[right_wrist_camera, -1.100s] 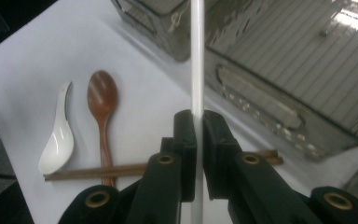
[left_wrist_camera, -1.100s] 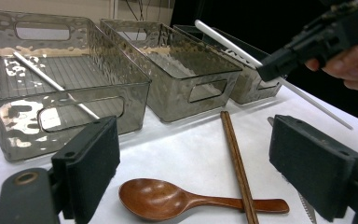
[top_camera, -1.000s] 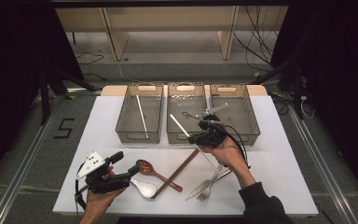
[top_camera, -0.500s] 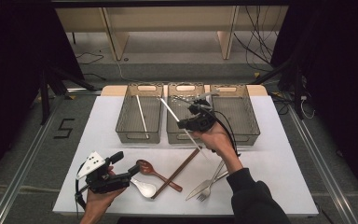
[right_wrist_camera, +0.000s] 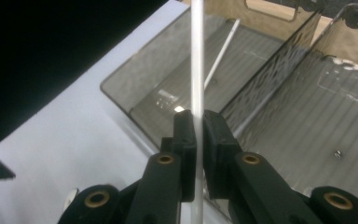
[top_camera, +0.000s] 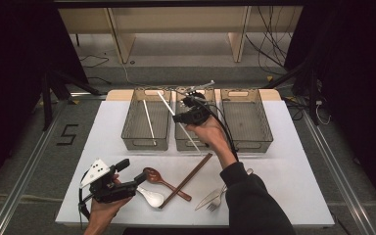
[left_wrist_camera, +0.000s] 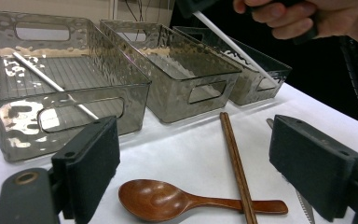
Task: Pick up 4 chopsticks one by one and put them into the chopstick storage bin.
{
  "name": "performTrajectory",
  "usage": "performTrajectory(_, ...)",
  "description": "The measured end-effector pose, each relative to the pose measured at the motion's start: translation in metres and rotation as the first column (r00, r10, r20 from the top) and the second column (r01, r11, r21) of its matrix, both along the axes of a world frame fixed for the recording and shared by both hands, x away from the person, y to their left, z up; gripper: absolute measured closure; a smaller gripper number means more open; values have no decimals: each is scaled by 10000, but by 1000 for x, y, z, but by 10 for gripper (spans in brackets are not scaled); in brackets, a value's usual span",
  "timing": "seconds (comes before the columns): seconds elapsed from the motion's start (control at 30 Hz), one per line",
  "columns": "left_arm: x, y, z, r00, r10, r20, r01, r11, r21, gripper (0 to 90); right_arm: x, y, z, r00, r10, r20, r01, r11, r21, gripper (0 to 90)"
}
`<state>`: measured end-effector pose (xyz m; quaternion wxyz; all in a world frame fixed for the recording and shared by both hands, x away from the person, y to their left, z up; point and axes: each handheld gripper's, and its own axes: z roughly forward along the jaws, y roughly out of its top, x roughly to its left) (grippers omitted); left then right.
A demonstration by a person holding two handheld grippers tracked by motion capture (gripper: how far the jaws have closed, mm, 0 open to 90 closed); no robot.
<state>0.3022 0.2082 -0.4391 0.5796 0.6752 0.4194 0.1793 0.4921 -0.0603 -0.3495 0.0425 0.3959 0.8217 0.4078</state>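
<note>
**White chopstick in transit over the bins**

White chopstick (top_camera: pixel 178 122) pinched mid-length in the right gripper (top_camera: pixel 188 113), jaws pressed together on it; the right gripper view shows the stick (right_wrist_camera: pixel 196 70) running straight up between the two black pads. Gripper is held above the middle bin (top_camera: pixel 196 142), the stick slanting from far-left to near-right across it. Its mate, a second white chopstick (top_camera: pixel 149 120), lies lengthwise in the left bin (top_camera: pixel 144 142). Right bin (top_camera: pixel 247 142) looks bare from above.

Left gripper (top_camera: pixel 127 174) rests near the table's near-left corner, jaws spread, nothing between them. Just ahead of it lie a brown wooden spoon (left_wrist_camera: pixel 191 203) and a brown chopstick (left_wrist_camera: pixel 235 168) crossing over the handle. A white spoon (top_camera: pixel 152 197), then a knife and fork (top_camera: pixel 215 198), sit farther right on the near side.

Step, as I read it: sorting cutlery by kind, carry phase. Next move likely calls for swinging left over the left bin, aligning the stick with the bin's length, lowering clear of the rim, then releasing beside its mate.
</note>
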Motion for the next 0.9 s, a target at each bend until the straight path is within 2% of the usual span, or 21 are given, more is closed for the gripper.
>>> performTrajectory(0.1, 0, -1, 0, 10000, 42, 21, -42, 9999, -134, 156, 7, 7, 1, 9999, -111, 8, 111, 9999, 116, 853)
performTrajectory(0.33, 0, 0, 0, 10000, 22, 56, -22, 10000, -90, 156, 21, 23, 3, 9995, -316, -7, 316, 9993, 184, 853)
performTrajectory(0.9, 0, 0, 0, 10000, 24, 63, -24, 9999, -115, 156, 44, 50, 8, 9978, -648, 144, 644, 9976, 239, 852)
